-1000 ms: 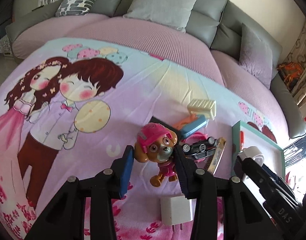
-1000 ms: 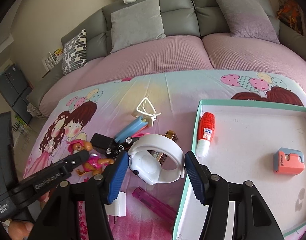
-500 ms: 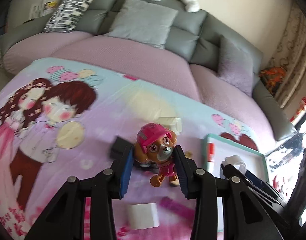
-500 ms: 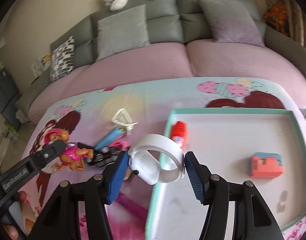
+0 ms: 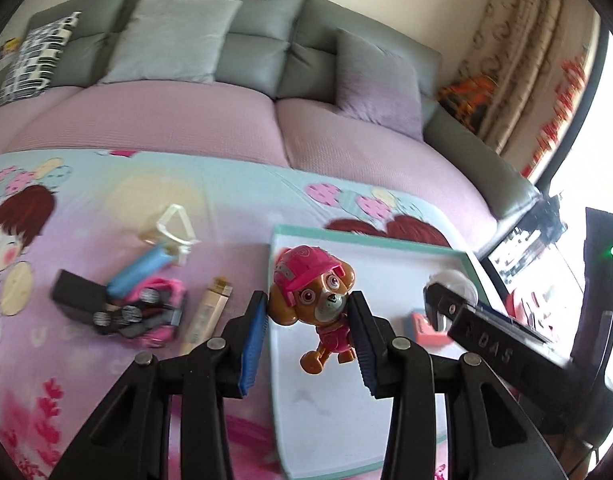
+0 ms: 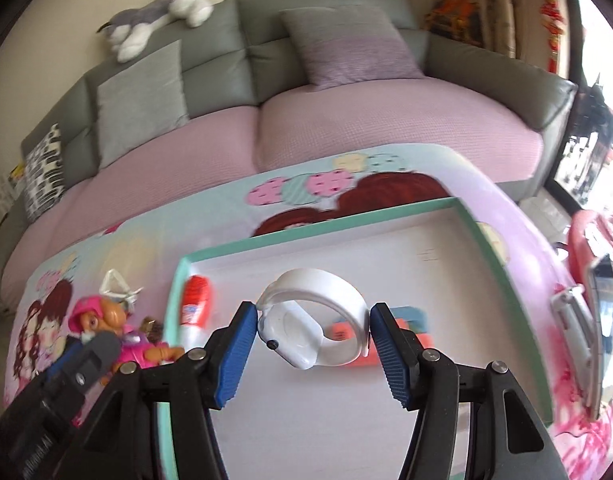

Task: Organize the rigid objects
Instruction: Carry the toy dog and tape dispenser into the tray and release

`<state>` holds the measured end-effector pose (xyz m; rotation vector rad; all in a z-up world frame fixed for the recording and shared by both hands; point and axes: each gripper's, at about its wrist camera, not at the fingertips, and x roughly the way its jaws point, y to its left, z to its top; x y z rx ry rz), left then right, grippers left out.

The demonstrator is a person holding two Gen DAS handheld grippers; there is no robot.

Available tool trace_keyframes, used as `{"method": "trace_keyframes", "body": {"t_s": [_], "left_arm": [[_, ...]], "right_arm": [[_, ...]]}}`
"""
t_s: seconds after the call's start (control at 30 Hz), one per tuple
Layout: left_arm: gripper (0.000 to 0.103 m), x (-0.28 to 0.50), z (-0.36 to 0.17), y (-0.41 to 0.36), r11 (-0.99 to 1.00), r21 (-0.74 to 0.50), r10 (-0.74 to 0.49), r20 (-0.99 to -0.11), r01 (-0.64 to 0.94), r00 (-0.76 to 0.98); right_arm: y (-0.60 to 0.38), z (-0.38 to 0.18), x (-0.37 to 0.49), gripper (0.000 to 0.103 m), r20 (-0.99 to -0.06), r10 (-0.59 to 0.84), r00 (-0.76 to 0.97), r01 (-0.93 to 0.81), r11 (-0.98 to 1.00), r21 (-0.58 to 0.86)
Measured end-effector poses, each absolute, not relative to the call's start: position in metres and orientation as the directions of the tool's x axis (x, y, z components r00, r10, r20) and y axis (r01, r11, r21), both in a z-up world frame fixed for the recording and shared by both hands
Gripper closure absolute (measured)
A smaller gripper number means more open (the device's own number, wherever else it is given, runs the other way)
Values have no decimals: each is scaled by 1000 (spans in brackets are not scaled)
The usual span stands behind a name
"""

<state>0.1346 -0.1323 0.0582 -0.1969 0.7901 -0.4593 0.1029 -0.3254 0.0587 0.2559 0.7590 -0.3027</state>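
L gripper (image 5: 308,312) clamps pup toy (image 5: 312,292) by head — legs hang free, over tray (image 5: 370,240) near edge | R gripper (image 6: 310,326) pinches white watch (image 6: 314,318) across band, above tray mid — both look staged for drop-in.

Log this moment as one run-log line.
left hand-held gripper: shut on puppy toy | right hand-held gripper: shut on white watch | both over tray
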Motion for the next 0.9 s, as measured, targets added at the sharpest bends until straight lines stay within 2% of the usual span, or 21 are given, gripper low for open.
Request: {"method": "trace_keyframes", "body": {"t_s": [0.1,0.4,0.57,0.77,0.87,0.9], "left_arm": [[61,139,51,-148,880,-332,-474,-657,339,587],[61,152,24,-169,875,-345,-480,-707,339,519],[61,155,14,-172,891,-317,-447,-733,324,512],[60,154,14,-171,896,-305,-437,-737,322,516],[59,154,14,-171,898,-300,-432,-741,322,514],[55,156,13,-171,898,-302,-433,-741,320,514]], "right_arm": [[-338,56,101,41,-703,-209,680,397,911,113],[-350,42,106,40,-723,-195,663,399,909,121],[-347,39,109,40,-717,-198,668,388,915,109],[-345,39,110,40,-720,-200,665,379,921,94],[-341,39,112,40,-723,-207,659,370,926,72],[-341,40,112,40,-725,-207,657,368,927,69]]}}
